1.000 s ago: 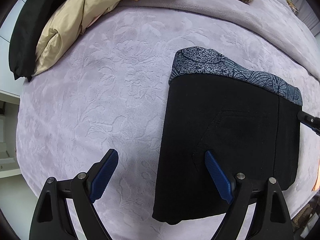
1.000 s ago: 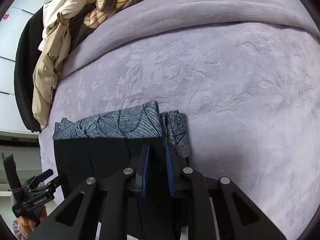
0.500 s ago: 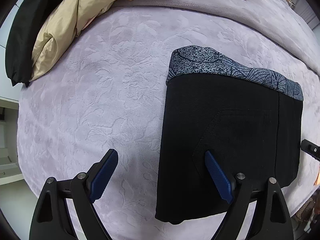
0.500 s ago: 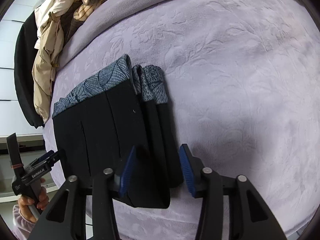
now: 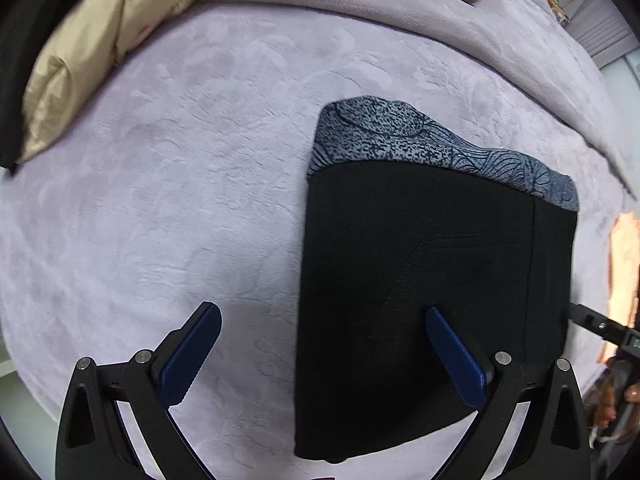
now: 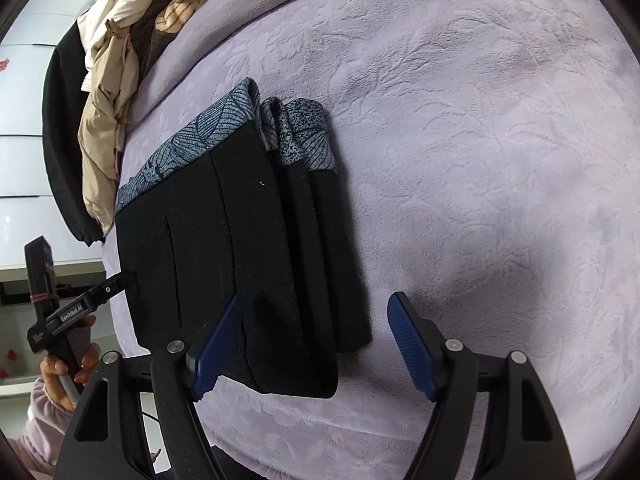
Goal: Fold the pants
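The pants [image 5: 420, 300] are lying folded into a thick black bundle on the lilac bed cover [image 5: 180, 200], their patterned grey waistband [image 5: 400, 140] at the end farthest from both tongs; the folded layers are stacking up along the edge nearest the right tongs [image 6: 316, 344].

The left tongs [image 5: 320, 352] are hanging over the near end of the bundle, pointing down at it; their jaws have just been opening and are now standing spread wide, one blue pad [image 5: 192, 360] over bare cover and the other over the black cloth; the bundle's left edge is lying between them, and neither pad is pressing on it, so they are released.

The right tongs are also released; their jaws have just been opening, and the near corner of the bundle is sitting between them, closer to the left pad [image 6: 218, 344], though whether that pad is brushing the cloth I cannot tell; the right pad [image 6: 412, 348] is standing clear over the cover, well apart from the cloth.

In the right wrist view the left tongs are showing at the far side of the bundle, with a hand [image 6: 66, 364] gripping their handle.

Beyond the waistband, away from both tongs, a heap of clothes [image 6: 108, 92], beige, striped and black, is lying at the bed's edge.
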Tool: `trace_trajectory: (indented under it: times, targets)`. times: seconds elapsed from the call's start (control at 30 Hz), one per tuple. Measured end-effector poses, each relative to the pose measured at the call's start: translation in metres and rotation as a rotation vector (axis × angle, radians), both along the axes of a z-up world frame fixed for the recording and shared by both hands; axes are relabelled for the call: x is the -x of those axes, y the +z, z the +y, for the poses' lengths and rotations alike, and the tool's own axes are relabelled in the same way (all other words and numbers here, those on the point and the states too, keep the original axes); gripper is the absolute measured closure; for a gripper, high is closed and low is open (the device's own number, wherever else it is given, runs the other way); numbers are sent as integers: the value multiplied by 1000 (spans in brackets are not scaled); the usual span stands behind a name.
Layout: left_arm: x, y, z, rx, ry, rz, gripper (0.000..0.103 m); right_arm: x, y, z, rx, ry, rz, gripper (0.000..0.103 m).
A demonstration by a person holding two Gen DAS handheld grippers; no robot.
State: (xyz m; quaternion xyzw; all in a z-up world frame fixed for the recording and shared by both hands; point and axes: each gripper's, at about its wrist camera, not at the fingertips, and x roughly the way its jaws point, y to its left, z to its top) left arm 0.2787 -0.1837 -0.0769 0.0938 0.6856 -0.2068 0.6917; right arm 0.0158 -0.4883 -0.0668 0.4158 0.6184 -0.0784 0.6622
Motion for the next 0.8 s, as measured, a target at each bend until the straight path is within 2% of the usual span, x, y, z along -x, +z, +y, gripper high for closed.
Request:
trace_trajectory:
  times: [0.2, 0.37, 0.5, 0.6, 0.67, 0.8]
  targets:
    - [-11, -6, 1, 120, -29, 69, 0, -3, -8, -8, -32, 34, -36, 24]
    - [-18, -26, -4, 196, -54, 141, 0, -3, -29, -20, -134, 36, -65, 24]
    - [-12, -31, -7, 234, -61, 150, 0, -9, -47, -23, -213, 75, -84, 24]
    - [-13, -37, -10, 276, -60, 158, 0, -17, -60, -24, -304, 87, -144, 24]
    - [-11, -40, -10, 286, -72, 149, 0, -22, -67, -25, -330, 89, -168, 23]
    - [-12, -47, -6, 298, -44, 166, 0, -24, -81, -26, -378, 33, -179, 24]
